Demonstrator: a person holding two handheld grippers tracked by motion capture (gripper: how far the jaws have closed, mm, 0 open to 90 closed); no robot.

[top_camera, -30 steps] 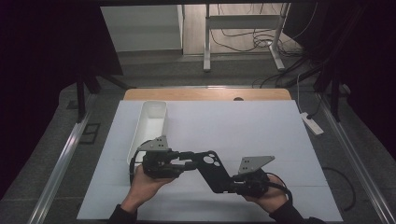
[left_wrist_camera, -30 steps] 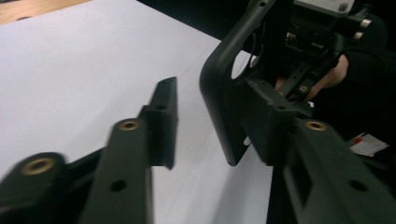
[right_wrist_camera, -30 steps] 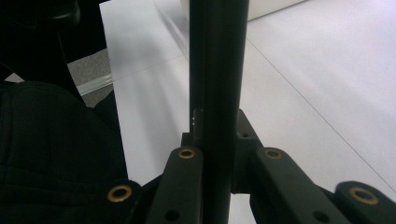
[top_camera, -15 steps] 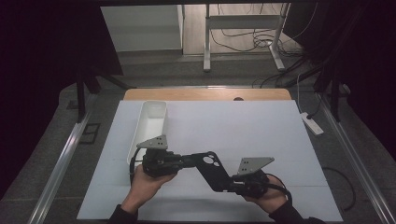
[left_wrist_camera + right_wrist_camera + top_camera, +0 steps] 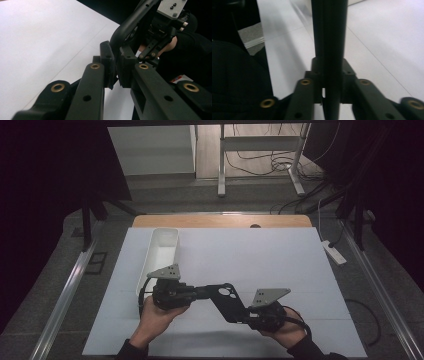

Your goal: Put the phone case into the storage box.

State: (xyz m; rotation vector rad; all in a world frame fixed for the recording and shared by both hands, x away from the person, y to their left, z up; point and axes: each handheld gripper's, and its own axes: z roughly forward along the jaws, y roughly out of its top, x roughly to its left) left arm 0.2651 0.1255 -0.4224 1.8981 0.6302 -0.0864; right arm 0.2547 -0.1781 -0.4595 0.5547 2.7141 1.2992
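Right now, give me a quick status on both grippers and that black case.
Left gripper shut on the black phone case. Right gripper clamped on its other end, fingers just easing. White bin off to the left, apart.

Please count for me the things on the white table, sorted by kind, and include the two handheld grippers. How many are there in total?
Grippers: 2, the left gripper and the right gripper, whose fingers have just been opening with the case between them
Black case, held between the two: 1
White bin: 1
Total: 4
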